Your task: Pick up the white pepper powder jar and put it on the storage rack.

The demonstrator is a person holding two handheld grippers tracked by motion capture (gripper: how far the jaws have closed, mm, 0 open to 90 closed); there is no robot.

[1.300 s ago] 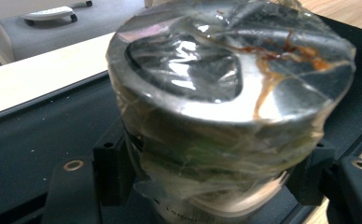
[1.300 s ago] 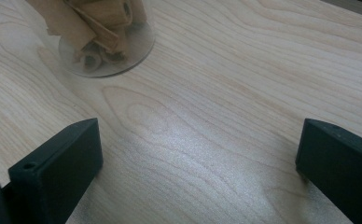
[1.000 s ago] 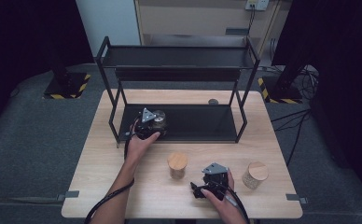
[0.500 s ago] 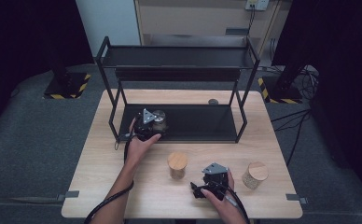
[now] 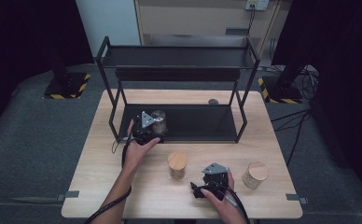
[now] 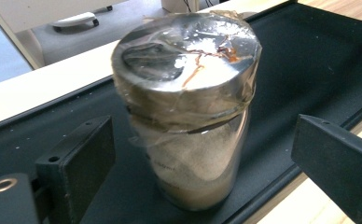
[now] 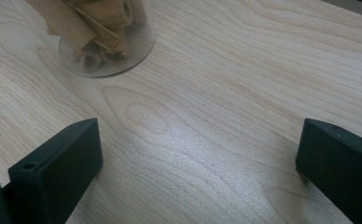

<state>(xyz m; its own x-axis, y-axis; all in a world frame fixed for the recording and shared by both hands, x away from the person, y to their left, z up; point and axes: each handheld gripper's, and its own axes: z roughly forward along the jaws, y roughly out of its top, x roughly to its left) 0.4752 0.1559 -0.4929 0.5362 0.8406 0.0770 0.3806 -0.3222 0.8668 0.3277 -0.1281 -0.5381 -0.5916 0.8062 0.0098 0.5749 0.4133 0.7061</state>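
The left gripper [image 6: 202, 158] has just been opening, releasing the metal-lidded jar [image 6: 188, 107] near the shelf's [image 5: 193, 122] front-left corner; next it should back away. The right gripper [image 7: 198, 163] rests open.

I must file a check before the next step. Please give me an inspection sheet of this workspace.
Surface: wooden table, black rack standing on it.
Job's things: metal-lidded jar upright on rack's lower shelf.
Clutter: two wood-lidded jars; small dark round thing behind the rack.
Grippers: left hand-held gripper jaws just opened, jar between them, pads apart from it; right hand-held gripper open over bare table.
Cables: one trails from the left hand-held gripper.
Surroundings: grey floor, dark curtains.
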